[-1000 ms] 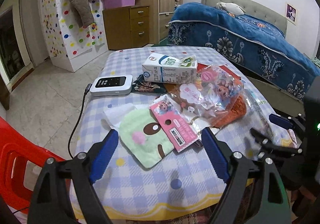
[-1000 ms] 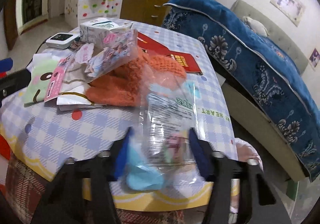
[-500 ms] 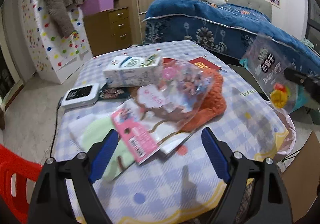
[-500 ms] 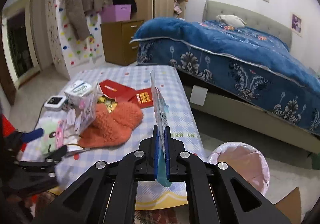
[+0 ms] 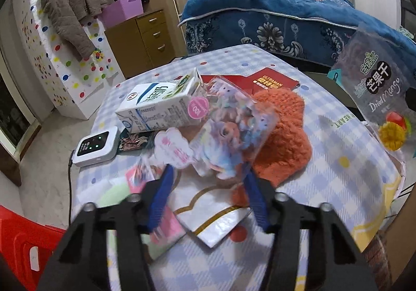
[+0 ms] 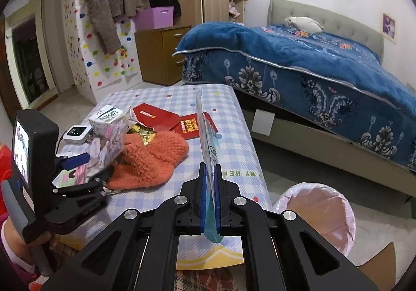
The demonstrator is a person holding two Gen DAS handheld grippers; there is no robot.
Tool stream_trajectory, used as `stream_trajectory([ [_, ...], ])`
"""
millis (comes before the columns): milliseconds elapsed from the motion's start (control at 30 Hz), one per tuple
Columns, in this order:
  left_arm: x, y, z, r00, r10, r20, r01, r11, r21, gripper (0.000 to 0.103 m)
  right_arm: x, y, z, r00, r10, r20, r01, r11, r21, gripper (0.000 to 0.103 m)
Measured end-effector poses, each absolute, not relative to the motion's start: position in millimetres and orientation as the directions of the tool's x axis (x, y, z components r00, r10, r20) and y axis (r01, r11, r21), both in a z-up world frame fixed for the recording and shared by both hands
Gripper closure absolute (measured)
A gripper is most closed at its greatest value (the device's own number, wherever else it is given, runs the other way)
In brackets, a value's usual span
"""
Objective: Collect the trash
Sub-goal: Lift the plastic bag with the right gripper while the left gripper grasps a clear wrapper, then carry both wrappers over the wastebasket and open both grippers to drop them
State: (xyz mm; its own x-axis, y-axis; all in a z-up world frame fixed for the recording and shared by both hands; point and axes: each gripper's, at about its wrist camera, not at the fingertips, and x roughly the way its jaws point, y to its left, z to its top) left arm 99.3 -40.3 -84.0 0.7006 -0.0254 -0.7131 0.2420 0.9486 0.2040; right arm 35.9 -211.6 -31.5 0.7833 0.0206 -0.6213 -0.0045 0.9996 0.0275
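Right gripper (image 6: pixel 210 188) was pressed together on the dried mango bag (image 6: pixel 206 135), holding it edge-on and upright above the table's (image 6: pixel 241 135) near edge; pink-lined trash bin (image 6: pixel 316 209) stood on the floor just beside. Left gripper (image 5: pixel 208 187) was closing around a clear toy packet (image 5: pixel 228 132) lying on the orange knit piece (image 5: pixel 283 140); contact unclear, view blurred. Milk carton (image 5: pixel 153 109) lay behind.
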Motion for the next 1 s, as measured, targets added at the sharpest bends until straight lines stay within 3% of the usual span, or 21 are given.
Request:
stream_trajectory([
  [100,90.5,-30.5,-68.2,0.719,-0.036,-0.694,0.244,0.948,0.204,0.090,34.3,-214.2,-29.3,0.792,0.024,-0.610,-0.004,0.999,0.034,0.098],
  [167,83.4,-22.1,-52.1,0.744,-0.046,-0.667,0.240,0.950,0.202,0.102,31.9,-216.3,-26.6,0.799,0.028,-0.601,-0.005,0.999,0.040,0.098],
  [367,57.2,6.4,14.1,0.776,-0.231,-0.586,0.299,0.954,0.019,0.103,23.4,-227.0,-16.9,0.821,0.038,-0.570,0.000,0.998,0.067,0.098],
  [533,48.3,-13.4,32.1,0.764,-0.332,-0.553,0.369,0.928,-0.048,0.103,13.1,-245.8,-10.3,0.833,0.030,-0.553,0.025,0.995,0.092,0.098],
  [1000,27.1,-149.0,0.8,0.606,-0.521,-0.602,0.641,0.767,-0.018,0.103,-22.8,-325.6,-16.0,0.822,-0.078,-0.564,0.190,0.971,0.143,0.098],
])
